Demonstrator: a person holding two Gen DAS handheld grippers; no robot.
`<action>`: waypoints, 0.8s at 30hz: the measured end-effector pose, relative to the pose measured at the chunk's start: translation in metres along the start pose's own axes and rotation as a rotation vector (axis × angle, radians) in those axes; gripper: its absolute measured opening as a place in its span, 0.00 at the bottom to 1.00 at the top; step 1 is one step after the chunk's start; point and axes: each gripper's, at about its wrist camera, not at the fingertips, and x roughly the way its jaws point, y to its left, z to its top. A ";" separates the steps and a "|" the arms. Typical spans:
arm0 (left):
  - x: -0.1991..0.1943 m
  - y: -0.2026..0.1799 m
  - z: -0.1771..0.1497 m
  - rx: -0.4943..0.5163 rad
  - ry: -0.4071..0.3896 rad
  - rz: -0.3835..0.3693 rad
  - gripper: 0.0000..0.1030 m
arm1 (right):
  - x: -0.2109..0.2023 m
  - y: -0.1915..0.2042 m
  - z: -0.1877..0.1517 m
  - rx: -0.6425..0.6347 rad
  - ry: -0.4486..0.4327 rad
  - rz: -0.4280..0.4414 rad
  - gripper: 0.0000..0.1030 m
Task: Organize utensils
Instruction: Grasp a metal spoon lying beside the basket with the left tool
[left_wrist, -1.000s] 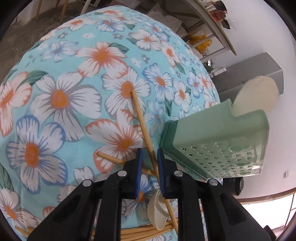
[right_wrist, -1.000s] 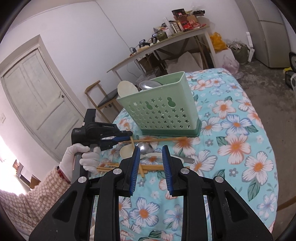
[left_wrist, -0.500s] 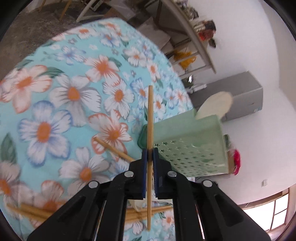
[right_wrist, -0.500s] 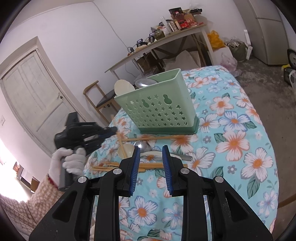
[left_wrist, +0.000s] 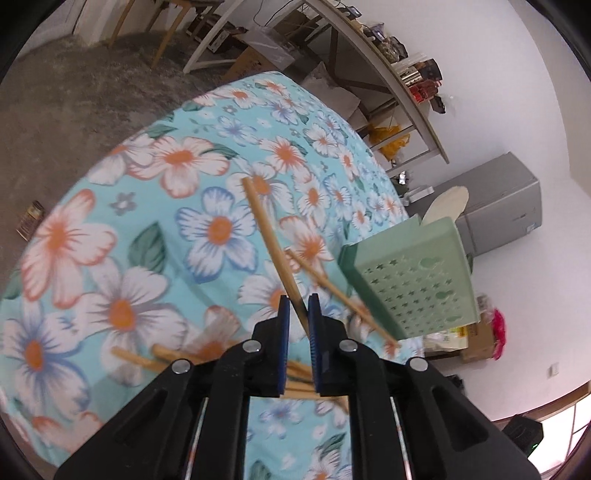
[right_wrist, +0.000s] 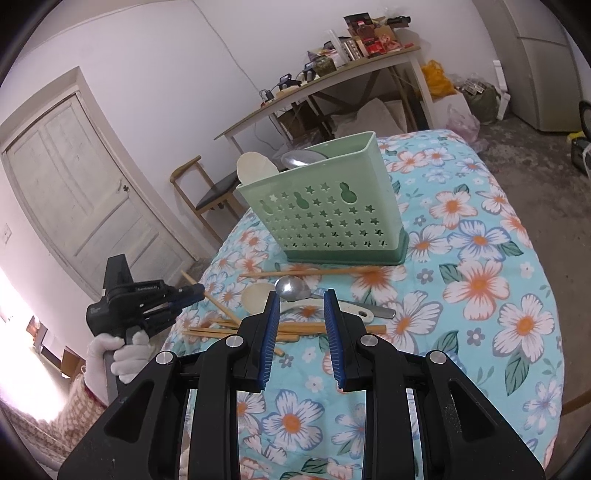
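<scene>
My left gripper (left_wrist: 298, 314) has its jaws easing apart around one chopstick (left_wrist: 271, 247), whose long axis runs up and away to the left, lifted off the floral cloth (left_wrist: 122, 221). Only my right camera shows the green holder (right_wrist: 325, 218) front-on, with spoons (right_wrist: 295, 288) lying before it. My right gripper (right_wrist: 301, 317) hangs unclenched and empty above them.

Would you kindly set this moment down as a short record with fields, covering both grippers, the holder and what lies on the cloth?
left gripper: jaws opening, a wooden chopstick between them, lifted off the cloth
right gripper: open, empty, above the loose utensils
green holder: upright on the floral cloth, already holding a pale spoon and a metal spoon
loose on cloth: more chopsticks, metal spoon, pale spoon
</scene>
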 end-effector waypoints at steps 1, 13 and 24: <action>-0.003 0.000 -0.002 0.017 -0.007 0.021 0.11 | 0.000 0.000 0.000 0.000 0.000 -0.001 0.25; -0.029 -0.027 -0.017 0.274 -0.196 0.288 0.38 | 0.003 -0.001 -0.007 0.012 0.012 -0.006 0.25; -0.008 -0.091 -0.017 0.469 -0.166 0.145 0.38 | 0.014 0.002 -0.014 0.011 0.038 0.011 0.25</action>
